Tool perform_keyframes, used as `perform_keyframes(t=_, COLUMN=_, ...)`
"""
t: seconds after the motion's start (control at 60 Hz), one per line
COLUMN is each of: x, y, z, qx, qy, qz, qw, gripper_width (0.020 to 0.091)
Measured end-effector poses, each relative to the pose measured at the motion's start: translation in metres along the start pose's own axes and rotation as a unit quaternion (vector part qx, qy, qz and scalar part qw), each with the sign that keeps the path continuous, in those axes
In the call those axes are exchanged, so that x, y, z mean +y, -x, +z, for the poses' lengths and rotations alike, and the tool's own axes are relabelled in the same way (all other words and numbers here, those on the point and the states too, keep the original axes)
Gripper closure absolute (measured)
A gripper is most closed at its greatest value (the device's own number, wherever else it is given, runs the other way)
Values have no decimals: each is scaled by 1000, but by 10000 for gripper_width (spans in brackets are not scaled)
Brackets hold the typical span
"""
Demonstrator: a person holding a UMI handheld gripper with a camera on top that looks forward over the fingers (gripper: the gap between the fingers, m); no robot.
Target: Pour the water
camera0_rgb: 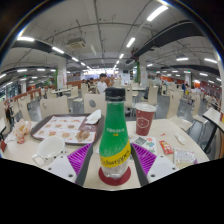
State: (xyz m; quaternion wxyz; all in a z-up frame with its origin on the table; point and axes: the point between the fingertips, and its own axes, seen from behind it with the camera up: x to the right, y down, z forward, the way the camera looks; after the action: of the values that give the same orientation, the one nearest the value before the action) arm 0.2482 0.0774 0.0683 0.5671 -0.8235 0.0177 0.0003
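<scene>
A green bottle (114, 135) with a black cap and yellow label stands upright on the table between my two fingers, its red base just ahead of them. A red paper cup (145, 120) stands upright beyond it, slightly right.

A pale rectangular table (185, 150) is seen. On it are set a green plastic bottle (115, 140) at 6 o'clock, a red paper cup (145, 121) at 1 o'clock, a patterned tray (62, 128) at 10 o'clock, and a white bowl (48, 151) at 9 o'clock.
</scene>
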Motion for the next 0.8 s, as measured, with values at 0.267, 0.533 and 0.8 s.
perform_keyframes(t=0.267, x=-16, y=26, z=-89, qx=41, qy=59, qz=26, qw=997, gripper_width=253)
perform_keyframes(t=0.533, x=-42, y=170, z=-211, qx=38, qy=118, qz=-5, qw=992, gripper_width=253)
perform_keyframes(t=0.8, x=-80, y=310, z=-261, qx=-9, qy=114, qz=-33, qw=993, gripper_width=258)
